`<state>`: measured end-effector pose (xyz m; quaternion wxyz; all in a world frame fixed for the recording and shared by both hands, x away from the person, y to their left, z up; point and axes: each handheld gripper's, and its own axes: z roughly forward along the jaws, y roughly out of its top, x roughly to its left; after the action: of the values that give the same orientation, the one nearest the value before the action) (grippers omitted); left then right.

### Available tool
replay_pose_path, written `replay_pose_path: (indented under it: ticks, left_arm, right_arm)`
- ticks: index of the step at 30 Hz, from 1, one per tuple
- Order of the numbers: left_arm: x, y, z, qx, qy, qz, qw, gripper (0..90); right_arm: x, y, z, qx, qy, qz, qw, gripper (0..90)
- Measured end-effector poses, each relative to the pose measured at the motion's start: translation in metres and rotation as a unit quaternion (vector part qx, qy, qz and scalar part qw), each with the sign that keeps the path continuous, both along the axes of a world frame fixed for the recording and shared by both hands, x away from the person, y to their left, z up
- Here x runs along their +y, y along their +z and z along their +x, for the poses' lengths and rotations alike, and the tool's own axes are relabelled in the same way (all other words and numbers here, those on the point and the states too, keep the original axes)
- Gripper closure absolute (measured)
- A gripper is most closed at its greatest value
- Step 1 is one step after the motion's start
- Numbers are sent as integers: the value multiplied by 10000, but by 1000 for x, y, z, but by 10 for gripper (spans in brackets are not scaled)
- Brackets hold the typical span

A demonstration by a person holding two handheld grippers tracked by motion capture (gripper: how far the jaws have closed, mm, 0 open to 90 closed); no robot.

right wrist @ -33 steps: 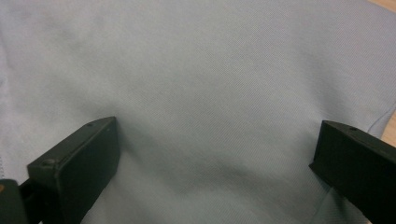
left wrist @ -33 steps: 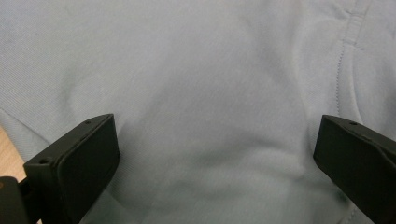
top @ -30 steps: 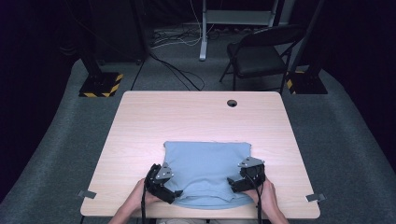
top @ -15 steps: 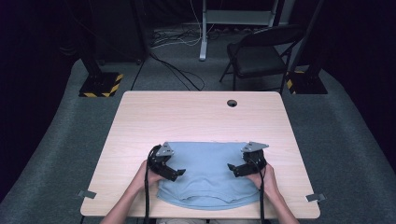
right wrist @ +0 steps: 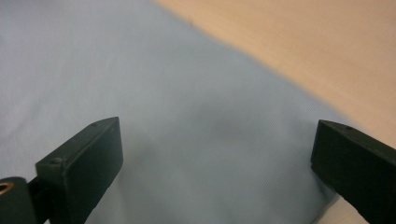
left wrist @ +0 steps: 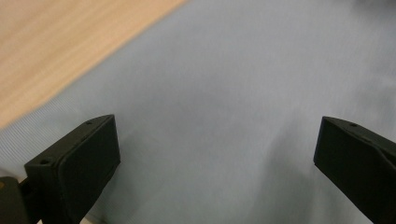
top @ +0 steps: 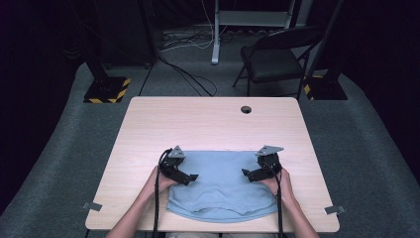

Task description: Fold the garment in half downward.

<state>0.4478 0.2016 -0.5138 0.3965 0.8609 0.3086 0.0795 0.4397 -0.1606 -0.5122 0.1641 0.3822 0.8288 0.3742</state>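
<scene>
Both tongs, left [top: 192, 177] and right [top: 246, 173], gape wide and empty over the blue cloth [top: 220, 188] on the tabletop [top: 208, 121]; each should probably pinch one layer near its side edge.

The cloth [top: 222, 186] under my hands is a plain pale blue, one even shade with no print; up close in my left gripper view [left wrist: 224, 107] it shows a fine ribbed weave and looks slightly greyer. My left gripper [top: 190, 177] and my right gripper [top: 247, 174] are black, each topped with a grey plate. The table [top: 198, 124] is light wood with a faint grain, and has a dark round hole [top: 246, 109]. The floor [top: 54, 148] is grey carpet. The folding chair [top: 277, 54] is black. Two stand bases [top: 106, 91] carry yellow-and-black hazard stripes.
</scene>
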Motion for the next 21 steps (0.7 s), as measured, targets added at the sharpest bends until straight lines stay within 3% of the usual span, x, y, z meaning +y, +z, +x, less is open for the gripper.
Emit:
replay_pose_path:
  ticks: [1,3,6,7,11,17,21]
  left_arm:
    - [-1,2,3,-57,58,-12,10000,0]
    - [-4,2,10,8,47,-4,10000,0]
    - [-7,-5,17,165,12,178,9997,0]
    - [-7,-8,17,115,9,194,9997,0]
    - [-3,-10,17,97,58,46,9999,5]
    - [-1,-10,16,68,124,57,9999,8]
    - [4,-6,16,164,294,-233,9992,4]
  right_arm:
    - [0,4,2,-91,5,86,9999,21]
    - [4,7,10,-39,110,237,9996,18]
    - [11,-1,25,407,234,32,9989,0]
    - [10,-6,28,555,228,-30,9982,0]
    - [1,-9,29,449,166,239,9986,20]
    - [-2,-11,25,349,186,193,9990,30]
    - [-1,-9,24,359,200,94,9991,25]
